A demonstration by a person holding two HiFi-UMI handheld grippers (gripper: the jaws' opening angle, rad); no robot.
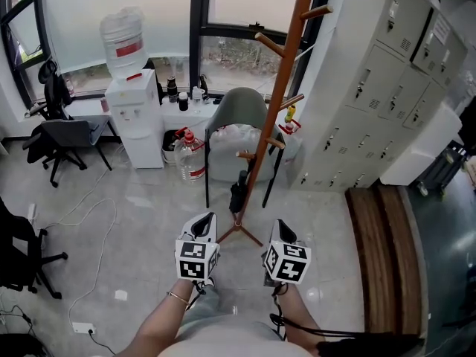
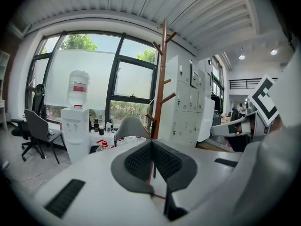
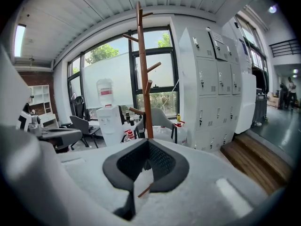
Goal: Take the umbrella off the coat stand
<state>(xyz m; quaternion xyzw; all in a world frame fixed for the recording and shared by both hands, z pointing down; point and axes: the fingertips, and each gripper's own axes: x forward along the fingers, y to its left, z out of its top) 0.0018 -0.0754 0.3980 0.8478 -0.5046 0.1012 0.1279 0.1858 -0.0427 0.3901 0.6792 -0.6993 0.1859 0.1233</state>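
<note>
Head view shows the coat stand (image 1: 277,103) in the middle of the floor. The black umbrella (image 1: 239,190) hangs low on it, folded up, just under a short peg. The left gripper (image 1: 202,225) and the right gripper (image 1: 282,230) are near the foot of the stand. Neither one touches the umbrella.

Left gripper view looks along the jaws at the coat stand (image 2: 161,79). The jaws' tips are pressed together and there is nothing between them.

Right gripper view also looks at the coat stand (image 3: 143,69). These jaws meet at the tips too, and they hold nothing.

So I think the job has not really begun. The umbrella is not yet off the stand. A gripper must open, reach in, grab the umbrella and lift it off.
</note>
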